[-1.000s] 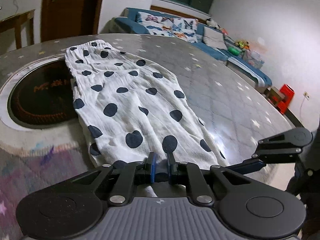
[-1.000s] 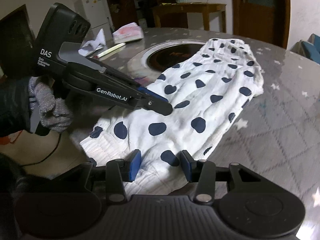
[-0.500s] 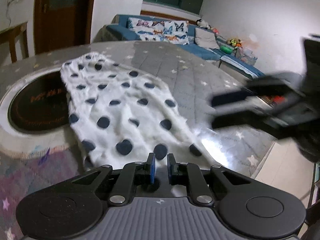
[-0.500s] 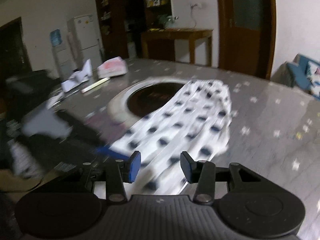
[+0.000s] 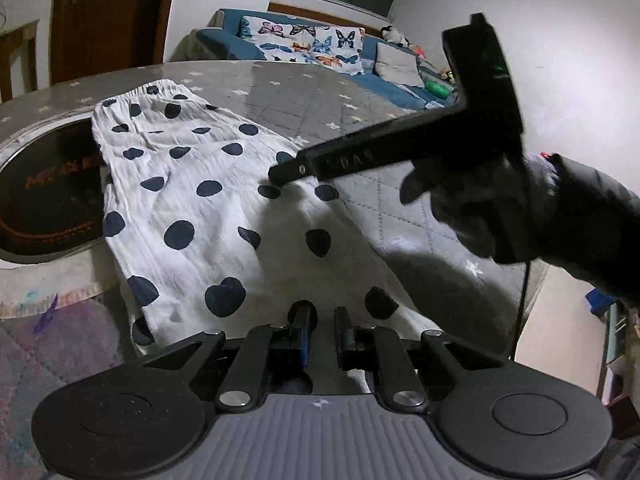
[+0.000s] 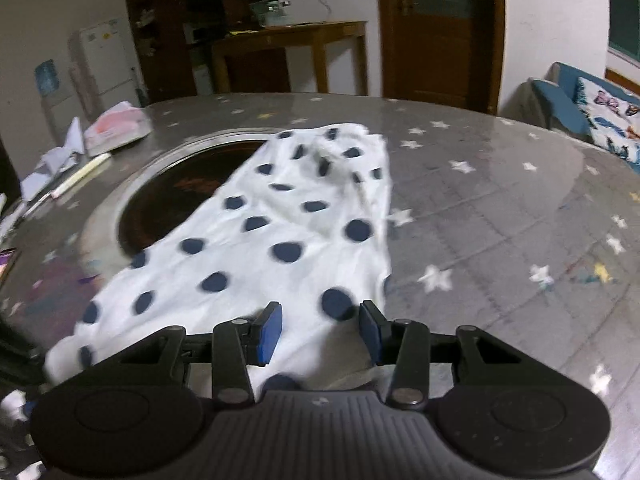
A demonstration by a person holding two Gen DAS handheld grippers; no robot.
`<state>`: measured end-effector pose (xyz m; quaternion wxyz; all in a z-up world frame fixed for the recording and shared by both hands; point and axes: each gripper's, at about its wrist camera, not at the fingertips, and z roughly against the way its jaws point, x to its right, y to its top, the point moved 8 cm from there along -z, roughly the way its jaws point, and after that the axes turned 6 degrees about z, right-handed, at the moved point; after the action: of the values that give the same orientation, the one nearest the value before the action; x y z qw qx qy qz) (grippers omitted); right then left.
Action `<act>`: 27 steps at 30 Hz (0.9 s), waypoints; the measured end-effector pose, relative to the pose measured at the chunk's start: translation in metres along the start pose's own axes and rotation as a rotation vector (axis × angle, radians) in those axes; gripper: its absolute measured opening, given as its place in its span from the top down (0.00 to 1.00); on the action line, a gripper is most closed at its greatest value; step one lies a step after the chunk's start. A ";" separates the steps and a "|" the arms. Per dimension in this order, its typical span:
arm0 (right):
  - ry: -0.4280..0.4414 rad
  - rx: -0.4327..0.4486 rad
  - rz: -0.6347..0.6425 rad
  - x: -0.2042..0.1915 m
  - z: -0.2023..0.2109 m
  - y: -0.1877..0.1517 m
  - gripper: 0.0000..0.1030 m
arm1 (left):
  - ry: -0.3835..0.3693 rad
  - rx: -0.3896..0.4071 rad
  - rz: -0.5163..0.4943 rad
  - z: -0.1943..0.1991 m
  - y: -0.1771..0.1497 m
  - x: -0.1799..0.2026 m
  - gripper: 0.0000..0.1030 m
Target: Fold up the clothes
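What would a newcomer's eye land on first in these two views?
The white garment with navy polka dots, spread across the grey star-patterned tabletop and partly overlapping the dark round inset. Next, the right gripper, jaws open, reaching over the cloth's middle, while the left gripper pinches its near hem.

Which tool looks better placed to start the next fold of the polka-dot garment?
Likely the left tool: its fingers sit nearly closed at the near hem of the polka-dot garment, though an actual grip isn't clear. The right tool is wide open over the cloth, holding nothing.
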<state>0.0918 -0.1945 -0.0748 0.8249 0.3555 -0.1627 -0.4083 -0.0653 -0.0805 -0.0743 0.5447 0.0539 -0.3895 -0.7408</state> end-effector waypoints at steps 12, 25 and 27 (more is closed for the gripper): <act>-0.045 0.091 -0.010 0.037 -0.065 0.100 0.58 | -0.043 -0.007 0.058 -0.001 0.004 -0.006 0.87; -0.018 0.083 -0.054 0.059 -0.128 0.127 0.69 | -0.068 -0.007 0.087 -0.006 0.006 -0.011 0.86; -0.014 0.085 -0.043 0.057 -0.131 0.127 0.70 | -0.072 -0.005 0.092 -0.007 0.006 -0.012 0.87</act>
<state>0.2705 -0.1275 -0.0759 0.7988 0.3909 -0.1780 -0.4212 -0.0523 -0.0748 -0.0791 0.5637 0.0080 -0.4089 -0.7176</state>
